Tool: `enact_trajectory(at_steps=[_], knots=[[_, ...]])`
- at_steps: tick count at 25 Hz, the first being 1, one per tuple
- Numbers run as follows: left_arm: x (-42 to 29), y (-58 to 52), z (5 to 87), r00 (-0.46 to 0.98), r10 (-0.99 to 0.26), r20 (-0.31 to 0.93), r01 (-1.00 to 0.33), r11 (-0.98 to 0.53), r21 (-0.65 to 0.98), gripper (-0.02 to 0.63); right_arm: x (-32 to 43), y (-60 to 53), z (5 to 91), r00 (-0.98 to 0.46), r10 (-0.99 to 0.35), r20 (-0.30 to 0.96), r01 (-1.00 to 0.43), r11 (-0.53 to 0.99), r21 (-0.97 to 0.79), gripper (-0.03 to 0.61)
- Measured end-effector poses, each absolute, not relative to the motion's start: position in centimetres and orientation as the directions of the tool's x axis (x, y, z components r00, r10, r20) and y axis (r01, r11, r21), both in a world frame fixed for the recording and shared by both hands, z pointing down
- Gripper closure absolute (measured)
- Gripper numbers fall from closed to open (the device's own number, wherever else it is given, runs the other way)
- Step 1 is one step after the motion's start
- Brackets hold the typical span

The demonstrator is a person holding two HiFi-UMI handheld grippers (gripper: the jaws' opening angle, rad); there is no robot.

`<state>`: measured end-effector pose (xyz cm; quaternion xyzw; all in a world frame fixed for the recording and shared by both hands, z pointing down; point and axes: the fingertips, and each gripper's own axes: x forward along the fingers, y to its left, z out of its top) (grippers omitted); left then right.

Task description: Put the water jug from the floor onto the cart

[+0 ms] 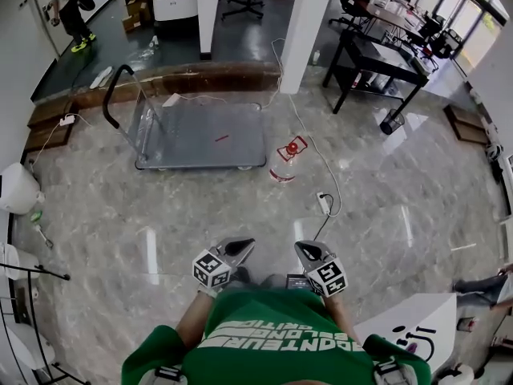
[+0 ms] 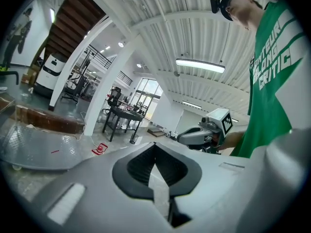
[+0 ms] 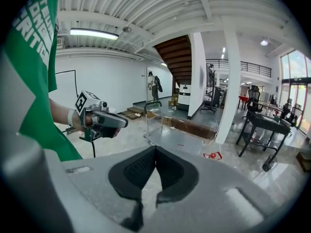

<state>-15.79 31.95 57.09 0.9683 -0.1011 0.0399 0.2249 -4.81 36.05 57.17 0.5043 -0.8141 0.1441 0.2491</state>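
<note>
The water jug (image 1: 287,160), clear with a red cap and handle, stands on the marble floor just right of the flat grey cart (image 1: 200,135) with its black push handle (image 1: 116,95). Both grippers are held close to my body, far short of the jug. My left gripper (image 1: 240,247) and my right gripper (image 1: 303,249) are shut with nothing in them. The left gripper view has its jaws (image 2: 155,144) closed, with the jug (image 2: 99,148) and cart (image 2: 34,152) beyond. In the right gripper view the jaws (image 3: 155,148) meet, with the jug (image 3: 212,155) and cart (image 3: 175,140) ahead.
A white cable and power strip (image 1: 324,203) lie on the floor between me and the jug. A white column (image 1: 309,22), a wooden step (image 1: 192,77) and a black desk (image 1: 377,54) stand behind. A small red item (image 1: 221,138) lies on the cart deck.
</note>
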Motion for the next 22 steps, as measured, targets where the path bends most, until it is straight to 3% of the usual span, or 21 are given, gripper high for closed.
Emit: enact_trajectory(at_steps=[22], knots=[[-13.0,30.0,57.3,0.975,-0.174,0.136,-0.216,-0.875,0.433,0.604,-3.5,31.7,57.8,-0.416,-0.736,0.535,-0.865,0.501,0.016,0.586]])
